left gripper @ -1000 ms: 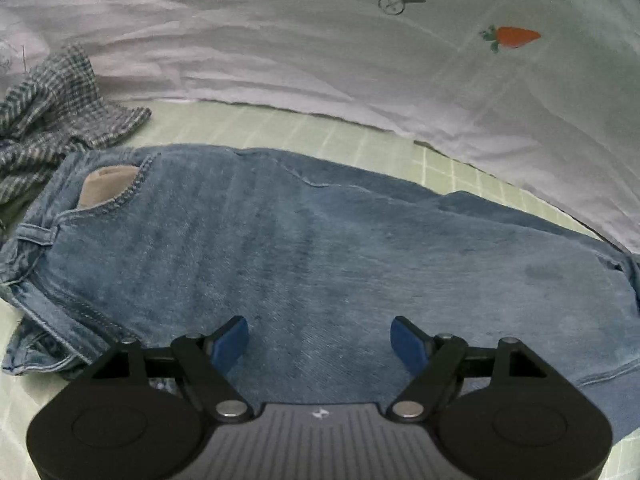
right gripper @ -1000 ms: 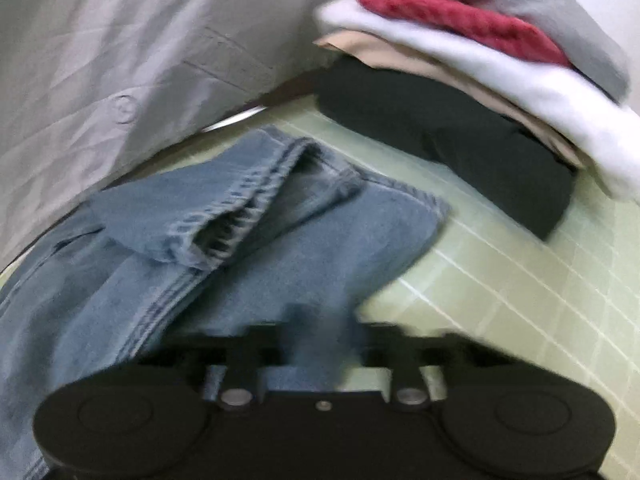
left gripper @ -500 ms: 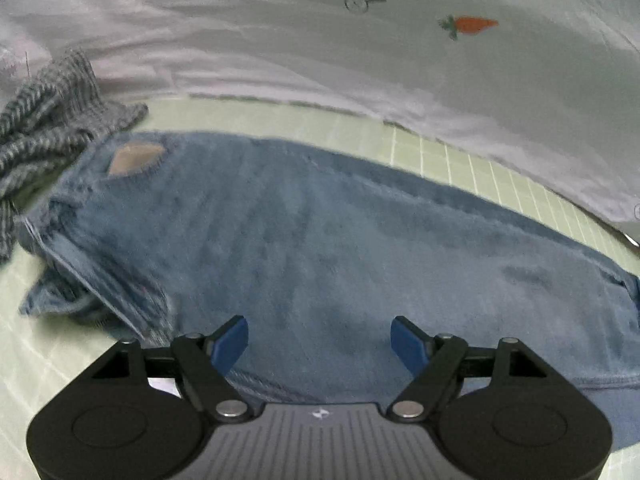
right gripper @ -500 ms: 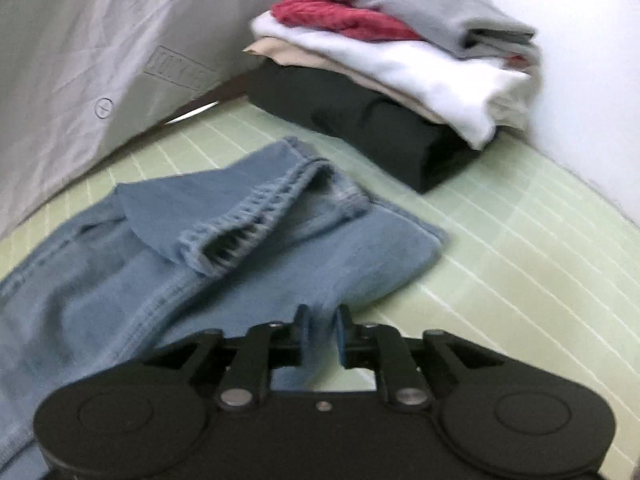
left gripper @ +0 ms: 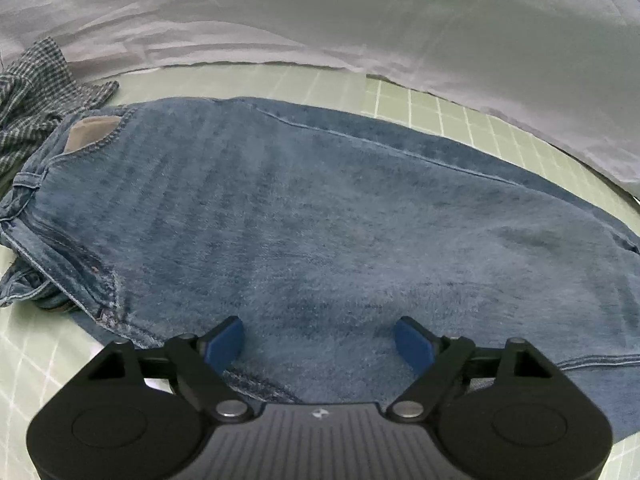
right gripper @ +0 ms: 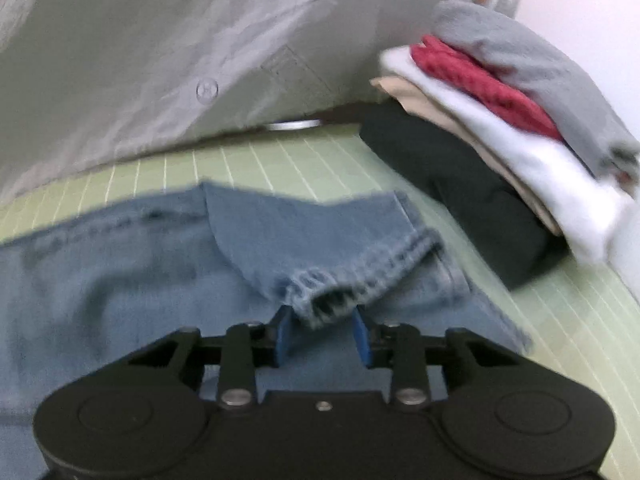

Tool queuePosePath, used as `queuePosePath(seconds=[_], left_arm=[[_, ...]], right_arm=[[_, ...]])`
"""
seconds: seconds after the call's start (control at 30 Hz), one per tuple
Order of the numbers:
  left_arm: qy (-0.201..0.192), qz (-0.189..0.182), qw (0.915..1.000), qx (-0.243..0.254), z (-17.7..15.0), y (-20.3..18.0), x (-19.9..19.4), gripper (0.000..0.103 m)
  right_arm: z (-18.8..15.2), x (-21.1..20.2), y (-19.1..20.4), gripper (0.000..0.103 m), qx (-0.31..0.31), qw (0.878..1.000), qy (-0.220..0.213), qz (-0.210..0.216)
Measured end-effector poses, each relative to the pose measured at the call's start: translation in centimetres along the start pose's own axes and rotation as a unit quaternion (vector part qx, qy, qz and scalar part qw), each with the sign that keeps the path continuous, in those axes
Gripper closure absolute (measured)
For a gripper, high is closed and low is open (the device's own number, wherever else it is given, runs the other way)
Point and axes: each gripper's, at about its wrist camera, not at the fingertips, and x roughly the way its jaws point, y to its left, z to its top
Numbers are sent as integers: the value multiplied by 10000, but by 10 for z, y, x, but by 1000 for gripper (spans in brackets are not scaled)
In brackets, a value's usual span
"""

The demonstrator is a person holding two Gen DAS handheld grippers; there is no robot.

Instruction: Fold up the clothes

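Since a second ago, the left tongs (left gripper: 319, 342) are widened further and the right tongs (right gripper: 321, 336) are parted from shut, still opening. The jeans (left gripper: 320, 220) are spread on the green mat (left gripper: 460, 108) beneath the wide left tongs, untouched. A hem (right gripper: 340, 280) is seen between the right pads, contact unclear. Both tongs are pitched downward.

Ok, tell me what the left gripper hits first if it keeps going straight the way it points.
Most likely the jeans. The left gripper points down at the broad denim, its open fingers holding nothing. How near the cloth lies is unclear.
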Motion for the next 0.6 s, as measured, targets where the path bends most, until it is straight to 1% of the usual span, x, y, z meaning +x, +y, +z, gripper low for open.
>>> queuePosePath(seconds=[0.1, 0.13, 0.2, 0.23, 0.27, 0.3, 0.33, 0.37, 0.4, 0.43, 0.5, 0.6], left_arm=[[84, 6, 9999, -83, 2, 1, 6, 16], [110, 13, 9999, -84, 3, 0, 8, 14], [162, 29, 9998, -82, 3, -2, 12, 11], [184, 51, 9998, -41, 4, -3, 14, 10], [203, 74, 9998, 2, 4, -5, 16, 9], [214, 105, 9997, 64, 3, -8, 17, 7], [218, 143, 9996, 130, 2, -10, 19, 5], [222, 182, 9994, 196, 1, -13, 20, 4], [226, 222, 9992, 263, 0, -15, 22, 3], [229, 270, 9988, 341, -1, -18, 23, 1], [230, 364, 9979, 490, -3, -23, 26, 0], [214, 349, 9980, 476, -3, -22, 27, 0]], right_arm=[[35, 25, -10, 72, 168, 9996, -221, -61], [47, 34, -13, 70, 252, 9992, -294, -79], [62, 51, -24, 56, 550, 9968, -556, -186], [65, 57, -29, 45, 710, 9948, -664, -311], [66, 61, -34, 43, 841, 9932, -667, -461], [64, 61, -37, 42, 938, 9921, -581, -601], [61, 60, -40, 39, 1026, 9909, -476, -735], [54, 57, -42, 32, 1151, 9890, -390, -844], [45, 52, -45, 29, 1288, 9867, -311, -944], [34, 46, -48, 25, 1453, 9844, -250, -959], [13, 38, -54, 25, 1735, 9813, -73, -834], [-9, 37, -60, 25, 2049, 9758, 149, -747]])
